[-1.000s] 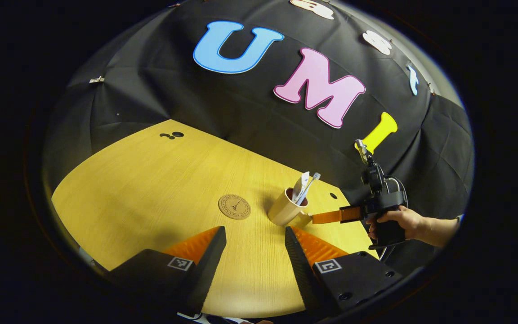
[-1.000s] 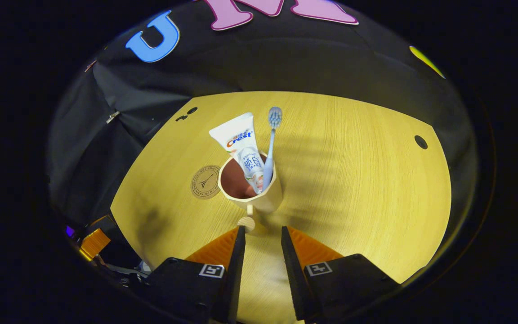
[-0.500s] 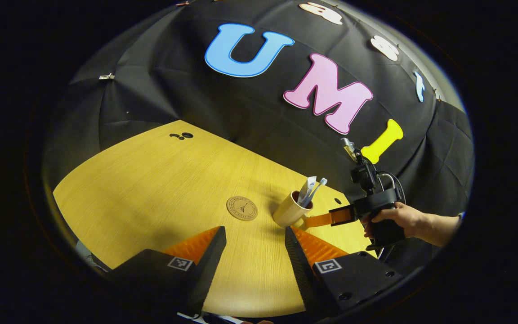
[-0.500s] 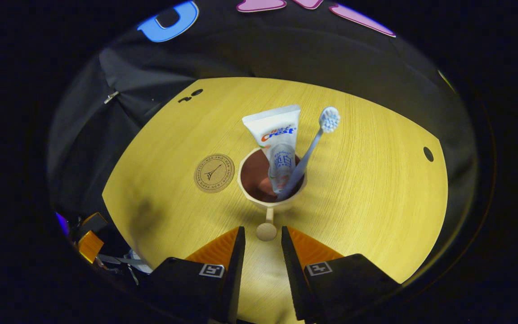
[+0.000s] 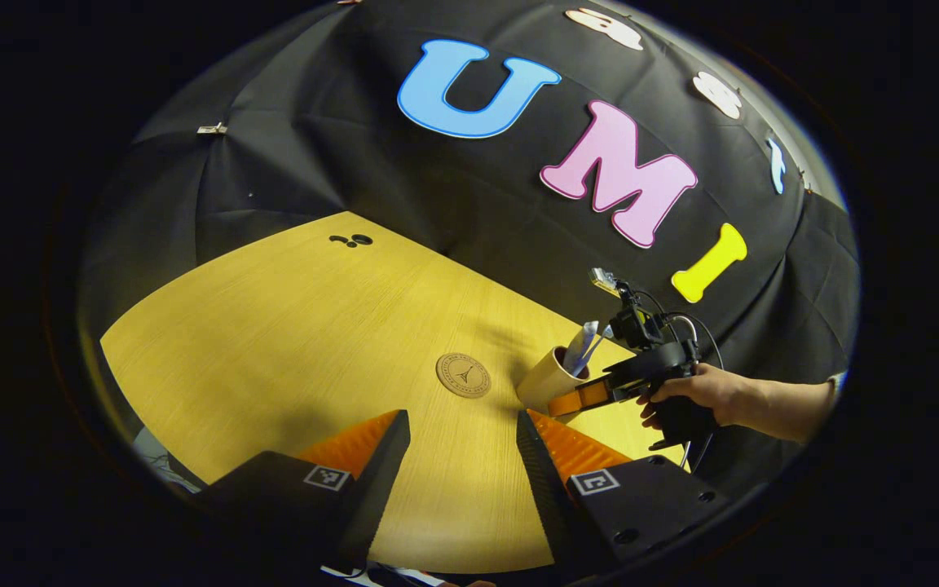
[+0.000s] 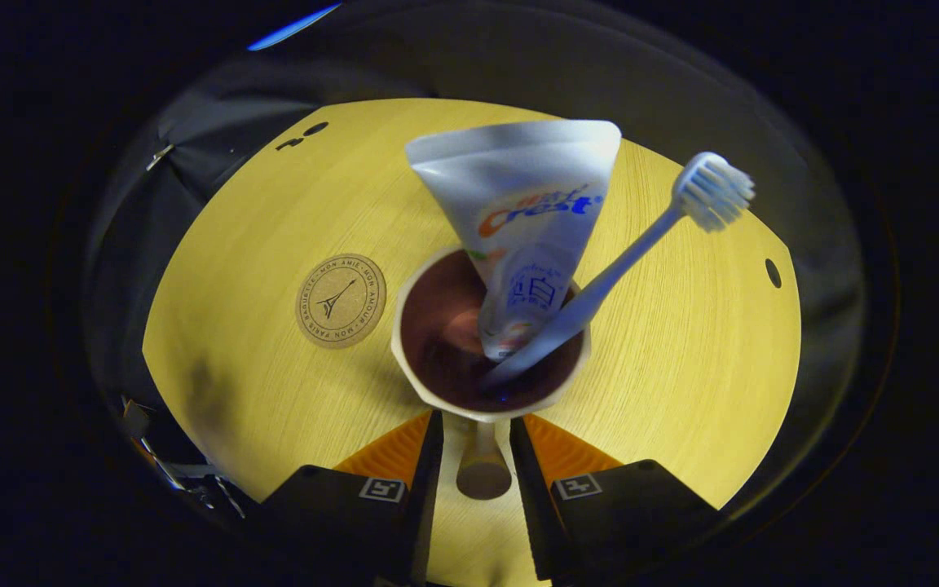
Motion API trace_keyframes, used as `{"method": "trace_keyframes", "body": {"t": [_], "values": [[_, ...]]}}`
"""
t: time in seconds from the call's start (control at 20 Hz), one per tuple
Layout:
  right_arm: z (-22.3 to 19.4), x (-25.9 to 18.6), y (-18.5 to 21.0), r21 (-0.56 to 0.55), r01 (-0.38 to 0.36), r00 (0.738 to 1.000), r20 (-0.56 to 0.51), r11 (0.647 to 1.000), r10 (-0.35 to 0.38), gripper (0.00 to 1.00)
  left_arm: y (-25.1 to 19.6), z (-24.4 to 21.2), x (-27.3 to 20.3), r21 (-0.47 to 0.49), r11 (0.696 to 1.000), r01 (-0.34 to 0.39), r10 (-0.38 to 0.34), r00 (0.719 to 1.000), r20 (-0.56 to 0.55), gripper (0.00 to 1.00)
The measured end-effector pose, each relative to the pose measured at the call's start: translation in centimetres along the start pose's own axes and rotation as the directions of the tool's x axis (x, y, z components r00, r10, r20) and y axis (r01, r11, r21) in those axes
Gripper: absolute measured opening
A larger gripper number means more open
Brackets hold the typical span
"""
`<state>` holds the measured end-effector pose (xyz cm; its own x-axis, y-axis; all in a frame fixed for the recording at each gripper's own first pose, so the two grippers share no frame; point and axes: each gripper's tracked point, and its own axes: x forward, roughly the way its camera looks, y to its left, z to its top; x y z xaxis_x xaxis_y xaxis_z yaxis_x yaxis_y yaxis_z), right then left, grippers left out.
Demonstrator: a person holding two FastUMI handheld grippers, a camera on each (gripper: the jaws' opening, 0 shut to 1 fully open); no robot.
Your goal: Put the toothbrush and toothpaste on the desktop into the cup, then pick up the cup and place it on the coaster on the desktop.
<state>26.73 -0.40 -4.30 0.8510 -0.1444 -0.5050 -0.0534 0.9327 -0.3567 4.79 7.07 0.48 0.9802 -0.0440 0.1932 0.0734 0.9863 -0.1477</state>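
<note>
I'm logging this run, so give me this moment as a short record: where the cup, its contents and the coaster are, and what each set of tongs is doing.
cup: on the desktop, cream, its handle between the right tongs' fingers
toothpaste: standing in the cup
toothbrush: in the cup, leaning, bristles up
coaster: round, bare, beside the cup
right tongs: around the handle, contact unclear
left tongs: open above the desktop, holding nothing
left to do: cup onto the coaster
</note>
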Motion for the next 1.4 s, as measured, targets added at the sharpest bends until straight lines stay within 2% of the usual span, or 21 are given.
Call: {"method": "trace_keyframes", "body": {"t": [0.35,0.5,0.55,0.6,0.65,1.05,1.4], "values": [[0.0,1.1,-1.1,0.008,0.064,0.996,-0.059,0.998,-0.063,0.50,1.4,0.1,0.7,-0.021,1.000,-0.012,0.012,1.000,-0.016,0.83],[-0.3,1.4,-1.0,0.008,0.058,0.996,-0.064,0.998,-0.057,0.33,1.7,0.4,1.0,-0.028,1.000,-0.011,0.010,1.000,-0.016,0.83],[-0.3,1.3,-1.0,0.000,0.061,0.996,-0.061,0.998,-0.061,0.31,1.8,0.3,1.0,-0.029,1.000,-0.011,0.010,1.000,-0.016,0.83],[-0.2,1.2,-1.0,-0.012,0.065,0.996,-0.053,0.998,-0.065,0.26,1.9,0.4,1.1,-0.031,0.999,-0.012,0.011,1.000,-0.016,0.83],[-0.2,1.1,-1.1,-0.026,0.068,0.996,-0.049,0.997,-0.069,0.31,1.9,0.4,1.1,-0.032,0.999,-0.010,0.009,1.000,-0.016,0.83],[1.1,-0.3,1.7,-0.032,0.009,1.000,0.004,0.999,-0.009,0.30,2.0,0.4,0.9,-0.038,0.999,-0.011,0.011,1.000,-0.008,0.83],[2.8,-0.1,6.2,-0.076,-0.041,0.999,0.011,0.996,0.042,0.31,3.5,0.7,-0.6,-0.047,0.998,-0.047,0.048,0.999,0.014,0.83]]}}
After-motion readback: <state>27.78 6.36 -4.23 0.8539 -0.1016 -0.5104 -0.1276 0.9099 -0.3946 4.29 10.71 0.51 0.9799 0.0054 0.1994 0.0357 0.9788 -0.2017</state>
